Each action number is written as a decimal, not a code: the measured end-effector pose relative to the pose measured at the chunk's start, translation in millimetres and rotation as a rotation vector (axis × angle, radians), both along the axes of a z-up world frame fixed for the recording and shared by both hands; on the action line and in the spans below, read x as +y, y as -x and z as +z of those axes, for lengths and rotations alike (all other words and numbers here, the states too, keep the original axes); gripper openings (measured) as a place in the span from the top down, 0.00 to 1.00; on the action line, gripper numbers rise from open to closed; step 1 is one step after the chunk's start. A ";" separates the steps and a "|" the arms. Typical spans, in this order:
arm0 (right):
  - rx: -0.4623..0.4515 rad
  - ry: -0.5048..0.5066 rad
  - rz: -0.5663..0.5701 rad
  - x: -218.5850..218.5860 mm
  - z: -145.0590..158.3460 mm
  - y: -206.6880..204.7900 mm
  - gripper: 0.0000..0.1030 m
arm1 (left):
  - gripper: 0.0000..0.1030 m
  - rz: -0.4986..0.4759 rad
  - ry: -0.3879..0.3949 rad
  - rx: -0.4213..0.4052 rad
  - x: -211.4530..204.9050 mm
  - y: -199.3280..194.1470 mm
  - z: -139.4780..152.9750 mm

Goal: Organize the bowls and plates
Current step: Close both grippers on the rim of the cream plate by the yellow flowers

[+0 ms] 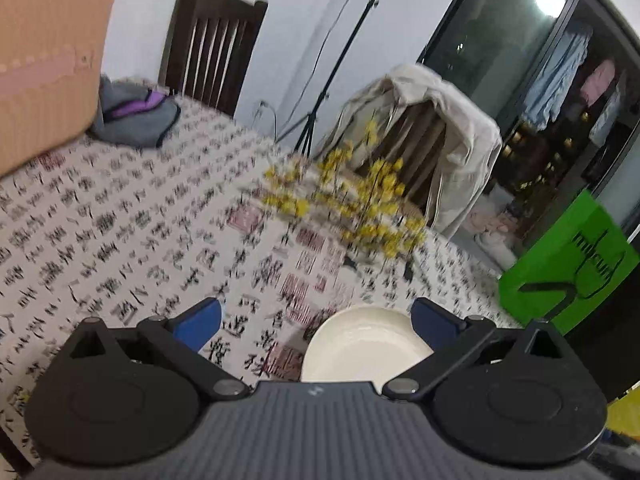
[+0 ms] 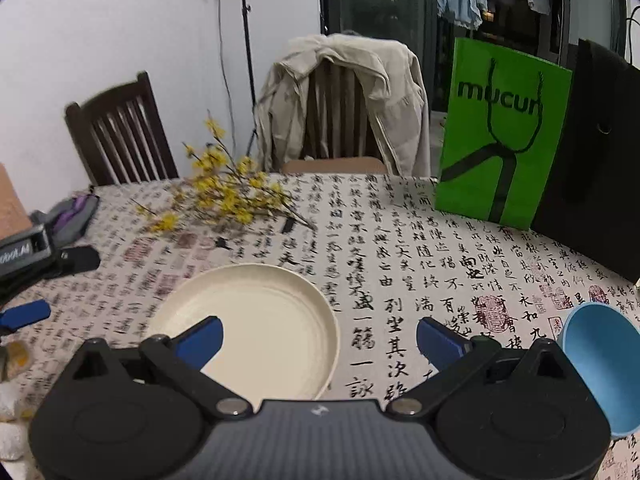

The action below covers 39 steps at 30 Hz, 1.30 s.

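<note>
Plates and bowls here come down to two pieces on my feeds, but I'll start with what carries them: the table [image 2: 400, 240], spread with a pale cloth printed in columns of black calligraphy and red seal stamps, matte and flat. Behind it I see a white wall, a dark glass door with laundry hanging beyond, and two dark slatted wooden chairs, one [image 2: 340, 120] draped with a beige jacket [image 2: 380, 92] in soft folds. A black bag [image 2: 600, 160] stands at the right far edge, touching a glossy green paper bag [image 2: 472, 152] with black lettering and cord handles. On my left feed a ribbed peach-coloured case [image 1: 48, 60] sits at the far left, beside a grey and purple pouch [image 1: 136, 116].

The cream plate [image 2: 272, 320] is round, shallow, with faint concentric rings and a raised rim; it lies flat on the cloth, near the front edge, just ahead of my right gripper [image 2: 320, 338], whose left blue pad overlaps it in view. That gripper's fingers are spread wide, holding nothing. My left gripper [image 1: 316, 322] is likewise released, the plate showing between its blue pads, nearer the right one.

The blue bowl [image 2: 596, 364], smooth and matte, lies tipped toward the camera, at the right gripper's right side, well apart from the plate.

A spray of yellow blossoms [image 2: 224, 192] on thin twigs lies behind the plate.
</note>
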State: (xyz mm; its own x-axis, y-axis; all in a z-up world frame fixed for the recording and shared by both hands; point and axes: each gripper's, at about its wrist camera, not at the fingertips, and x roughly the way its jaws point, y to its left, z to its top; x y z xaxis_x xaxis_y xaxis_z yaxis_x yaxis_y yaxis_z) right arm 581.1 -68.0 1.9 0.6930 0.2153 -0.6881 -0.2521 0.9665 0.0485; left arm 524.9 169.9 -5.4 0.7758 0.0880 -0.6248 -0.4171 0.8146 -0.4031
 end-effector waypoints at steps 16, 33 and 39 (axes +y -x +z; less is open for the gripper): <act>0.198 0.045 0.054 11.6 -51.5 -65.5 0.18 | 0.00 -0.099 0.056 0.178 -5.5 -33.2 -49.7; 0.290 0.095 0.035 17.9 -77.1 -87.2 0.48 | 0.24 -0.150 0.043 0.217 -17.7 -42.9 -66.1; 0.287 0.083 0.033 17.8 -78.9 -88.8 0.69 | 0.44 -0.182 0.036 0.206 -24.0 -43.8 -66.6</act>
